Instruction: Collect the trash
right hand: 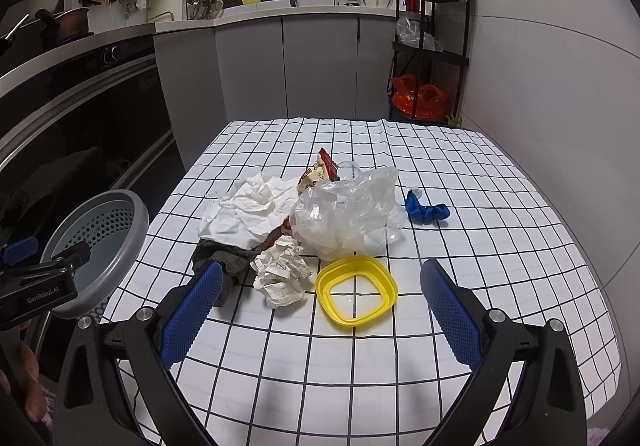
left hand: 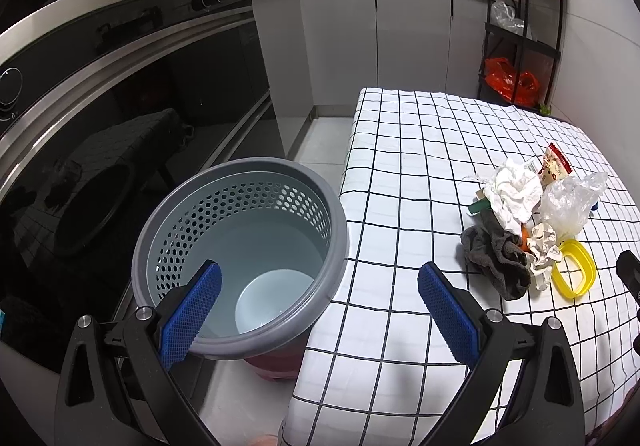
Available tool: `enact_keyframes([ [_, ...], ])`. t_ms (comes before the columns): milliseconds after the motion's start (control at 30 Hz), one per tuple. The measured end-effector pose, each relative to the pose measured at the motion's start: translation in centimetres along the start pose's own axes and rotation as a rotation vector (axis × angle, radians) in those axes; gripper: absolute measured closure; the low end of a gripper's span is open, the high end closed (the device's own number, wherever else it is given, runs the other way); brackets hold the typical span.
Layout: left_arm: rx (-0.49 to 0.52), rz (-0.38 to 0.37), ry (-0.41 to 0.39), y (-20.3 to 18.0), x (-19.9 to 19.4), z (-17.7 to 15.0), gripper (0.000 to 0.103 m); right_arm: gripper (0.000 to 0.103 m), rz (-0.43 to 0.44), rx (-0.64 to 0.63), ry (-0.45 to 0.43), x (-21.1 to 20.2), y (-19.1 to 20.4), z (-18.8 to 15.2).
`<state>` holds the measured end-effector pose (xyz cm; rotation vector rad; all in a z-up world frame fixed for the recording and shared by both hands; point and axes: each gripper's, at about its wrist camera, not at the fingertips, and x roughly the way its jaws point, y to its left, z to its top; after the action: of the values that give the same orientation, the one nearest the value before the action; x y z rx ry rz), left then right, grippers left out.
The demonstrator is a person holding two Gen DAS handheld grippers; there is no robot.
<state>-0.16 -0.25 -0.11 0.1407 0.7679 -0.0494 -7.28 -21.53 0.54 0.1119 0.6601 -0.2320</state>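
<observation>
Your left gripper [left hand: 320,306]: spread, empty | your right gripper [right hand: 322,308]: spread, empty | perforated grey bin [left hand: 240,258] | beside checked tablecloth [right hand: 480,246]: crumpled tissue [right hand: 252,212], clear film bag [right hand: 348,214], yellow ring [right hand: 356,288].

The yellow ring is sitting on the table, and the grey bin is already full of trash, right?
Not quite. The yellow ring does lie on the checked tablecloth, but the grey bin is not full: the left wrist view looks straight down into it and shows a bare bottom. The trash, like the crumpled white paper, is on the table.
</observation>
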Motion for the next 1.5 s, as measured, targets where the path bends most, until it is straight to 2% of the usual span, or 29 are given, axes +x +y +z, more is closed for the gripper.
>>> enact_keyframes([
  [1500, 0.013, -0.001, 0.008, -0.35, 0.44, -0.12, 0.006, 0.008, -0.002, 0.000, 0.002, 0.22, -0.18, -0.03],
])
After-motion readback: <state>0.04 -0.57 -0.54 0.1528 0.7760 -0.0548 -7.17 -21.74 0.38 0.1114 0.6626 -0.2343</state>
